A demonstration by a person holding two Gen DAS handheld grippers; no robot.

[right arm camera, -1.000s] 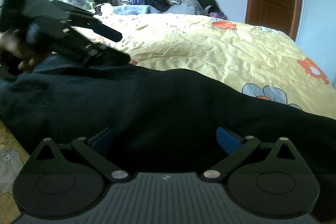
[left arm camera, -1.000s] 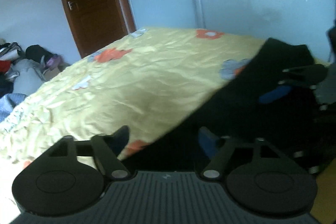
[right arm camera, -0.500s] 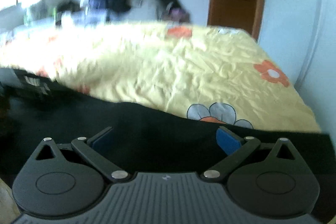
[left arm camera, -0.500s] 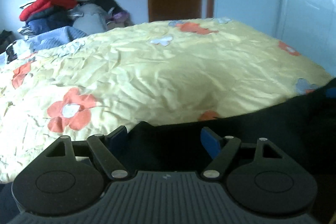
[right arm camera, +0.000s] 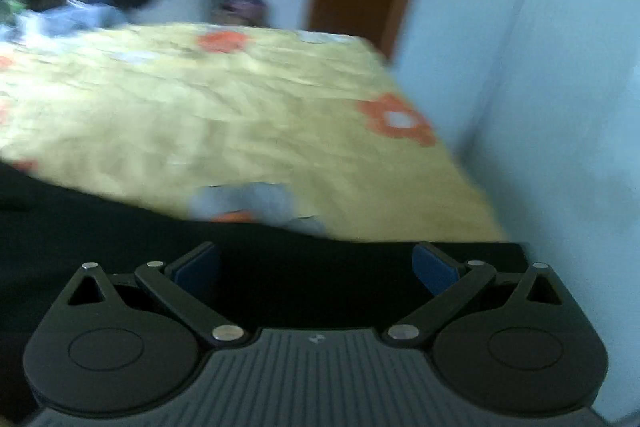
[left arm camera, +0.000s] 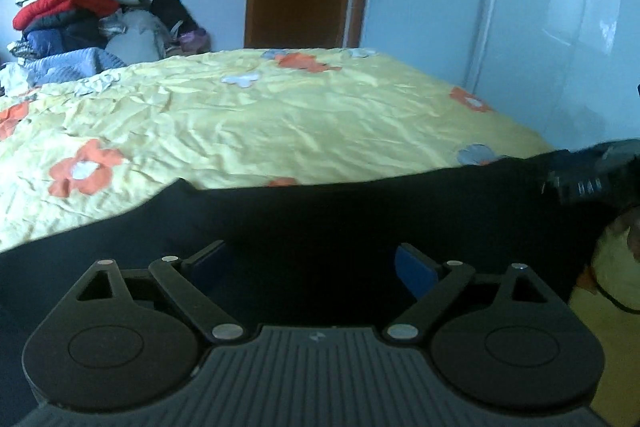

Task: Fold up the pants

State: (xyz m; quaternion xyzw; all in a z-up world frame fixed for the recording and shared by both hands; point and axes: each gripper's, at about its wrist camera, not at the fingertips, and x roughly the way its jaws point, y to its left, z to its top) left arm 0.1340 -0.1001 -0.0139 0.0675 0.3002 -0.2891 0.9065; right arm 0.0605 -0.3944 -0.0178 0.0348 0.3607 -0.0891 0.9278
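The pants lie as a dark band across the near edge of the bed, on the yellow flowered bedspread. One end runs off the lower left of the left wrist view; the other reaches the far right, where the right gripper shows blurred beside a hand.

Left gripper: the jaws stand wide and have just been opening. Dark cloth lies under and between the blue pads, but the pads do not press on it. Nothing is gripped.

Right gripper: the jaws stand wide, with the pants beneath and no cloth pinched. This view is smeared by motion, so fine detail of the hem is not readable.

Step in hand, as judged: taking hold of the near edge of the pants for a fold.

Procedure advice:
1. Lower each gripper until one pad slides under the cloth edge and the other sits on top.
2. Take all layers of the pants only; the bedspread is loose and wrinkled and may be caught with them.
3. Place the two grips well apart along the same edge so the cloth lifts level.
4. Close fully before lifting; dark cloth gives little visual cue of a partial grip.
5. Carry the edge over toward the far edge and align before release.
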